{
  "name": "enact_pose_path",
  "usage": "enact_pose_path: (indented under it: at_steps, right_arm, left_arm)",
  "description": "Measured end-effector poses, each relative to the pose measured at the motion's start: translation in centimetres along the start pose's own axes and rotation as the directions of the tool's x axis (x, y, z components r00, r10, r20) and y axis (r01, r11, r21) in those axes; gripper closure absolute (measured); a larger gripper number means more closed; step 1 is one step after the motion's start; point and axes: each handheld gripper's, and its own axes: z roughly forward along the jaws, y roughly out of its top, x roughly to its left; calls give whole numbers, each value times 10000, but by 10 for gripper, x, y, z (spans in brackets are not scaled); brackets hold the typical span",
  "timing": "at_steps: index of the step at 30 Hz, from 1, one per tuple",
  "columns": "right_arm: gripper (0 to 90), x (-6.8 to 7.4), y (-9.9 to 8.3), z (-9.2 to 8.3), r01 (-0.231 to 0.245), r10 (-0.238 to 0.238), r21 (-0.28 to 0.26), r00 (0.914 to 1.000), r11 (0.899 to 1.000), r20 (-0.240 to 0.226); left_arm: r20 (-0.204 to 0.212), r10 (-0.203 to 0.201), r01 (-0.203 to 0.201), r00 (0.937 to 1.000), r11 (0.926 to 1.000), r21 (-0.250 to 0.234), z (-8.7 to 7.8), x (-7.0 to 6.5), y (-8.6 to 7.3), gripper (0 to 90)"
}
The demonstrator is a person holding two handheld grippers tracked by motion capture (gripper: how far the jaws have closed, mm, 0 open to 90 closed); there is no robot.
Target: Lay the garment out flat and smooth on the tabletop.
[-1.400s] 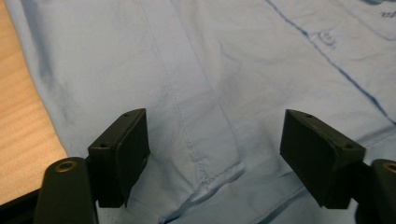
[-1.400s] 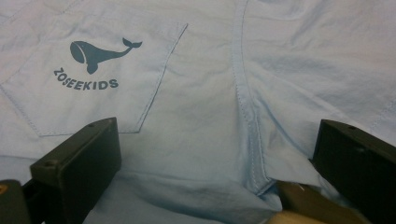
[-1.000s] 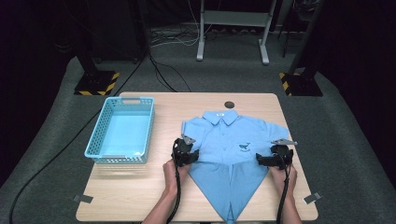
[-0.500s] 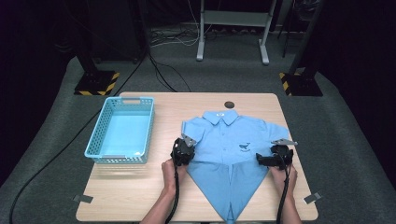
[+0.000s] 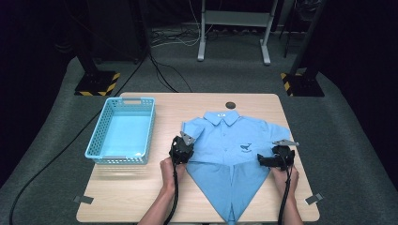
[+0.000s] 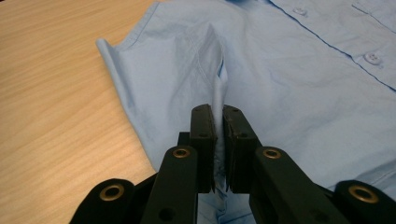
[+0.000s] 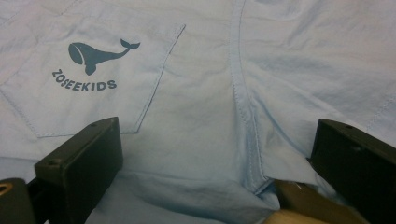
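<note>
A light blue shirt (image 5: pixel 234 154) lies face up on the desk (image 5: pixel 136 197), collar toward the far edge, its lower sides folded in so the hem forms a point near the person. The left hand-held gripper (image 6: pixel 219 135) has just been closing, and its jaws now pinch a raised fold of the shirt's fabric by the left sleeve. The right hand-held gripper (image 7: pixel 210 158) stands spread wide over the shirt beside the chest pocket with its whale print (image 7: pixel 100 53), pressing on nothing. A blue basket (image 5: pixel 121 131) sits on the desk to the shirt's left, well apart.
</note>
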Motion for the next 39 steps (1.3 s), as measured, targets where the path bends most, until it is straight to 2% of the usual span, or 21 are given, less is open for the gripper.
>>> enact_pose_path:
  at_steps: [16, 23, 30, 35, 39]
  right_arm:
    - [18, 0, 0, 0, -9, 9, -6, 10000, 10000, 9]
    - [19, 0, 0, 0, -14, 14, -7, 10000, 10000, 12]
    - [19, 0, 0, 0, -12, 12, -7, 10000, 10000, 13]
    - [19, 0, 0, 0, -16, 16, -8, 10000, 10000, 16]
    - [20, 0, 0, 0, -19, 19, -11, 10000, 10000, 16]
  left_arm:
    - [-383, -87, 75, 9992, 9995, -295, -10, 12, 1, 835]
    - [-574, -322, 298, 9978, 9987, -414, -14, 21, -1, 834]
    - [-971, -565, 517, 9937, 9974, -508, -21, 32, -8, 833]
    - [-1301, -855, 800, 9878, 9957, -470, -25, 41, -17, 823]
    - [-1537, -997, 945, 9831, 9947, -403, -27, 45, -23, 777]
